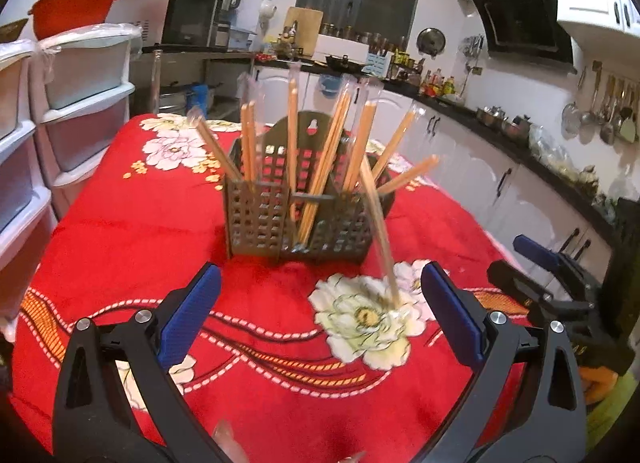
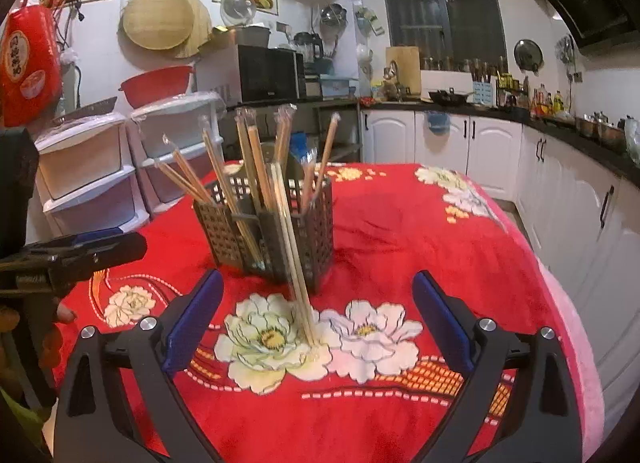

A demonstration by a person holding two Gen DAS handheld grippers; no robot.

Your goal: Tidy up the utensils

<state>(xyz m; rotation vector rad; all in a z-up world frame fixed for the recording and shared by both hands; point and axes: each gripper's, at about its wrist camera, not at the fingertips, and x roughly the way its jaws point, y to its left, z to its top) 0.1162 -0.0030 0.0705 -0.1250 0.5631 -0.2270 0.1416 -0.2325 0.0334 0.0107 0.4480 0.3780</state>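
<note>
A dark slotted utensil holder (image 1: 296, 211) stands on the red flowered tablecloth (image 1: 140, 223), with several wrapped wooden chopstick pairs upright in it; it also shows in the right wrist view (image 2: 272, 231). One wrapped pair (image 1: 378, 231) leans outside the holder, its lower end on a white flower; it shows in the right wrist view (image 2: 294, 259) too. My left gripper (image 1: 320, 295) is open and empty in front of the holder. My right gripper (image 2: 318, 303) is open and empty, with the leaning pair's foot between its fingers, untouched.
White plastic drawer units (image 1: 80, 103) stand left of the table. White cabinets under a dark counter (image 1: 520, 183) run along the right. The right gripper (image 1: 560, 279) sits at the table's right edge; the left gripper (image 2: 72, 251) shows at the left.
</note>
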